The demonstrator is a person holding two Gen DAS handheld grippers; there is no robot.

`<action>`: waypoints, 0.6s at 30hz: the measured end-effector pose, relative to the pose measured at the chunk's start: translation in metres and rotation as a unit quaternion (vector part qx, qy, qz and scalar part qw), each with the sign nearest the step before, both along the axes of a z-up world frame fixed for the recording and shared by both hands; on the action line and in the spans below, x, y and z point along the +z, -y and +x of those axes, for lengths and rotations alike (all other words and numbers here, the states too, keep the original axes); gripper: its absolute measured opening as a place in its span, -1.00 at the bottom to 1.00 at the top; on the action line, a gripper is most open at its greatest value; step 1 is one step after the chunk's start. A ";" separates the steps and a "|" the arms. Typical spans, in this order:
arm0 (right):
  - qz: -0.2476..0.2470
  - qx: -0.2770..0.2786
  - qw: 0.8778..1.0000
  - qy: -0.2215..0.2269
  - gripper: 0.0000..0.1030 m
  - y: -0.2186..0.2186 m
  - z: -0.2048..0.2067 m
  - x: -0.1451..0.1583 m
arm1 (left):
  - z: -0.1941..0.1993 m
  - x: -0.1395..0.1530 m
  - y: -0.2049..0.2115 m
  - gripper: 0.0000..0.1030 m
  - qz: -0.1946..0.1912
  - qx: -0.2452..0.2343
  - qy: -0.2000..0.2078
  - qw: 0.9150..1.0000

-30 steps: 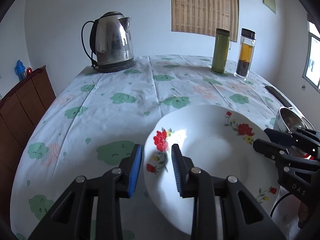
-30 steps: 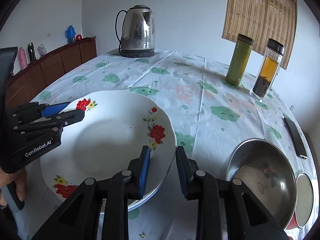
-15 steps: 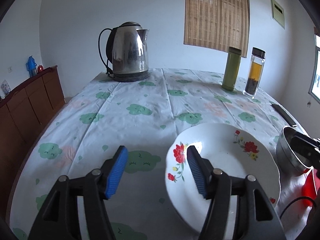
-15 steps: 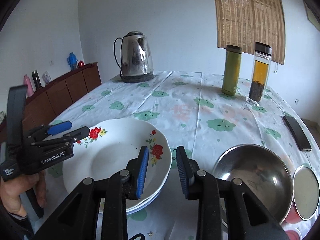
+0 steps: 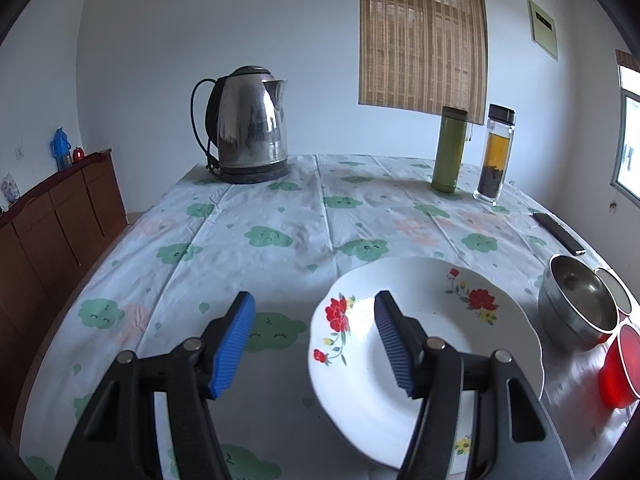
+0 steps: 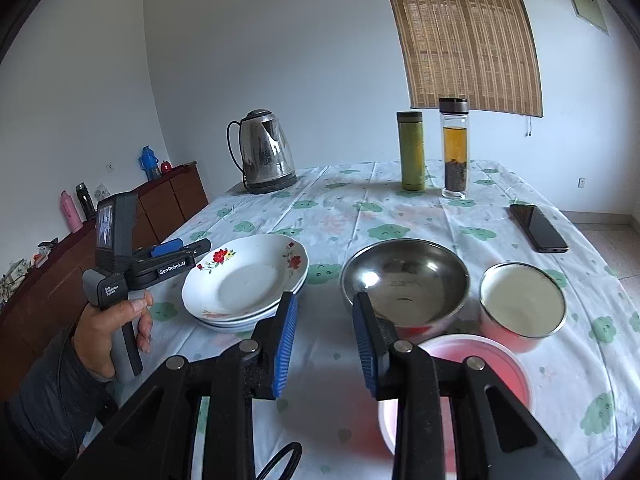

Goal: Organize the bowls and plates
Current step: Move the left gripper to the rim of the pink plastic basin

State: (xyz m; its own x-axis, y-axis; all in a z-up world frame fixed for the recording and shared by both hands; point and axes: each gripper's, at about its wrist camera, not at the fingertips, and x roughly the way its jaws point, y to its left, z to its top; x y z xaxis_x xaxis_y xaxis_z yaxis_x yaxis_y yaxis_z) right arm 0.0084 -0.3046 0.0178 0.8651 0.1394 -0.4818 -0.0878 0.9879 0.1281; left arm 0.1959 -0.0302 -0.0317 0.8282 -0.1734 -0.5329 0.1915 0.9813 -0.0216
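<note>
A home dining room: a table under a white cloth printed with green clouds (image 5: 256, 216) carries a stainless-steel electric kettle (image 5: 248, 124), a green flask (image 5: 448, 148) and a glass tea bottle (image 5: 494, 152). A dark wooden sideboard (image 5: 60, 216) lines the wall beneath a bamboo window blind (image 5: 420, 36).

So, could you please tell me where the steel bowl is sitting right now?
In the right wrist view the steel bowl sits on the tablecloth just ahead of the camera, between the stacked floral plates on its left and a smaller red-sided bowl on its right.
</note>
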 end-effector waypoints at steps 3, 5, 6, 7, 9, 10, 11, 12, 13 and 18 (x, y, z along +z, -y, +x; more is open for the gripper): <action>-0.015 -0.027 1.000 0.002 -0.39 0.020 -0.016 0.000 | -0.003 -0.001 0.005 0.22 0.003 -0.006 -0.009 1.000; -0.020 -0.044 0.999 -0.002 -0.39 0.035 -0.023 -0.003 | -0.009 0.000 0.012 0.22 0.009 -0.011 -0.018 1.000; -0.024 -0.054 0.998 -0.005 -0.39 0.042 -0.026 -0.004 | -0.013 0.001 0.016 0.22 0.009 -0.018 -0.021 1.000; -0.027 -0.063 0.998 -0.009 -0.39 0.049 -0.027 -0.006 | -0.019 0.004 0.022 0.22 0.009 -0.026 -0.021 0.999; -0.027 -0.080 0.996 -0.015 -0.39 0.063 -0.031 -0.011 | -0.034 0.010 0.036 0.22 0.015 -0.042 -0.017 0.999; -0.026 -0.087 0.996 -0.018 -0.39 0.070 -0.032 -0.014 | -0.042 0.013 0.044 0.22 0.014 -0.055 -0.016 0.998; -0.026 -0.093 0.995 -0.022 -0.39 0.075 -0.032 -0.016 | -0.051 0.016 0.053 0.22 0.010 -0.072 -0.015 0.997; -0.027 -0.098 0.994 -0.025 -0.39 0.079 -0.033 -0.019 | -0.058 0.019 0.063 0.22 0.006 -0.089 -0.016 0.996; -0.029 -0.102 0.994 -0.029 -0.39 0.083 -0.034 -0.021 | -0.066 0.020 0.075 0.22 0.003 -0.107 -0.019 0.994; -0.033 -0.111 0.992 -0.050 -0.39 0.094 -0.033 -0.035 | -0.101 0.021 0.136 0.22 -0.016 -0.205 -0.044 0.978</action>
